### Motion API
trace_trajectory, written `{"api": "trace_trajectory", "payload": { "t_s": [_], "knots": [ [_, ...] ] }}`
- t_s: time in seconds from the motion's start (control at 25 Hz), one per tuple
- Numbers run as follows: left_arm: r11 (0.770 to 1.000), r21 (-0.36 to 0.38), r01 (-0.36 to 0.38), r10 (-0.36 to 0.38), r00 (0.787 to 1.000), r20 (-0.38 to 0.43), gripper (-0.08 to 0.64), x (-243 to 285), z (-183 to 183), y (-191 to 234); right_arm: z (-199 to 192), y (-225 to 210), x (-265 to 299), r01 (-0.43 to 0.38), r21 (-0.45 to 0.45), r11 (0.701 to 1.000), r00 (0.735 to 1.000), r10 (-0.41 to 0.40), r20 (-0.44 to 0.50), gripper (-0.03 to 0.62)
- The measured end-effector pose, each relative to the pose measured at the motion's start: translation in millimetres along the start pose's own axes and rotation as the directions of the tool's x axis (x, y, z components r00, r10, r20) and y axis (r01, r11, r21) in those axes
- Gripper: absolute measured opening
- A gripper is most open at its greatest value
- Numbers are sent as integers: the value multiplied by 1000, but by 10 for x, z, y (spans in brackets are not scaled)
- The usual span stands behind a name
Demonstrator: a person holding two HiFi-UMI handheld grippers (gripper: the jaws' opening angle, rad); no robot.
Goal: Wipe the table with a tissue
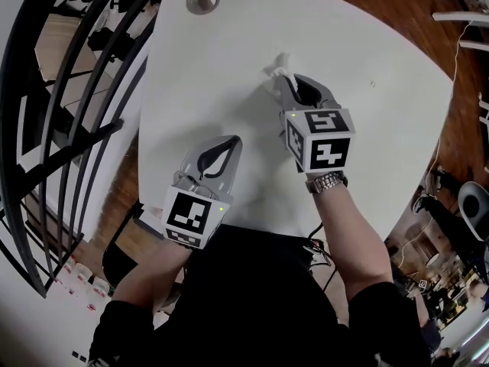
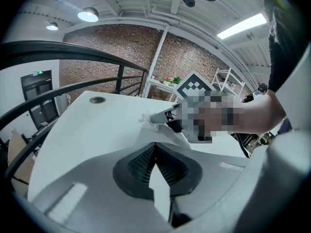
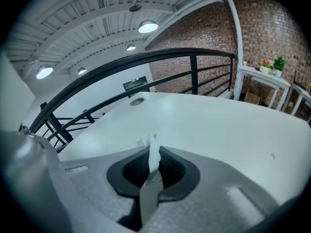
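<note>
- 2 grippers hang over 1 white table (image 1: 229, 52), each held in 1 hand, and each carries 1 marker cube.
- 1 tissue (image 3: 152, 152) is in view. It is pinched in the right gripper (image 3: 150, 152), whose jaws are clamped on it, and it is twisted into a narrow strip.
- The strip's long axis runs along the jaws. Its crumpled free end (image 1: 278, 64) pokes out past the tips and points away from the person, toward the far end of the table.
- From the left gripper view the tissue (image 2: 146, 117) sits low over the tabletop at the tip of the right gripper (image 2: 156, 117). I cannot tell whether it touches.
- The left gripper (image 1: 231, 142) is nearer the person, well apart from the tissue. Its jaws are pressed together at the tips with nothing between them.
- 1 round grommet (image 1: 202, 0) is set in the table beyond the tissue.
- 1 wristwatch (image 1: 328, 180) sits on the right wrist.
- 1 black railing (image 1: 69, 128) curves along the table's left side.
- 4 lit ceiling lamps (image 3: 148, 26) show in the right gripper view.
</note>
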State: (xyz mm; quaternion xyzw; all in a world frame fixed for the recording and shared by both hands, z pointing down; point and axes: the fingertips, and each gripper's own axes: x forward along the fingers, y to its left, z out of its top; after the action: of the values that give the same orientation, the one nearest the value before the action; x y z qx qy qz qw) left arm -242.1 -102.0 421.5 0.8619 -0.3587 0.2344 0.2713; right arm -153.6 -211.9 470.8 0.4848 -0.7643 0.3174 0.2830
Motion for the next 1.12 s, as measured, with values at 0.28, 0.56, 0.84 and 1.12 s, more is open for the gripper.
{"api": "trace_trajectory", "payload": {
  "t_s": [0.28,0.56,0.84,1.12],
  "knots": [
    [1000,-5,1,-1,1000,5,15,-6,11,23,11,-2,29,12,-18,1000,1000,-12,-18,15],
    [1000,-6,-8,8,1000,7,16,-20,20,9,27,25,36,6,-41,999,1000,-7,-22,15],
    [1000,-1,1,-1,1000,8,15,-11,35,-23,43,52,35,26,-115,993,999,-30,-28,15],
    [1000,7,15,-15,1000,13,15,-11,33,-6,49,-16,12,62,-110,992,998,-65,-25,15]
  ]
}}
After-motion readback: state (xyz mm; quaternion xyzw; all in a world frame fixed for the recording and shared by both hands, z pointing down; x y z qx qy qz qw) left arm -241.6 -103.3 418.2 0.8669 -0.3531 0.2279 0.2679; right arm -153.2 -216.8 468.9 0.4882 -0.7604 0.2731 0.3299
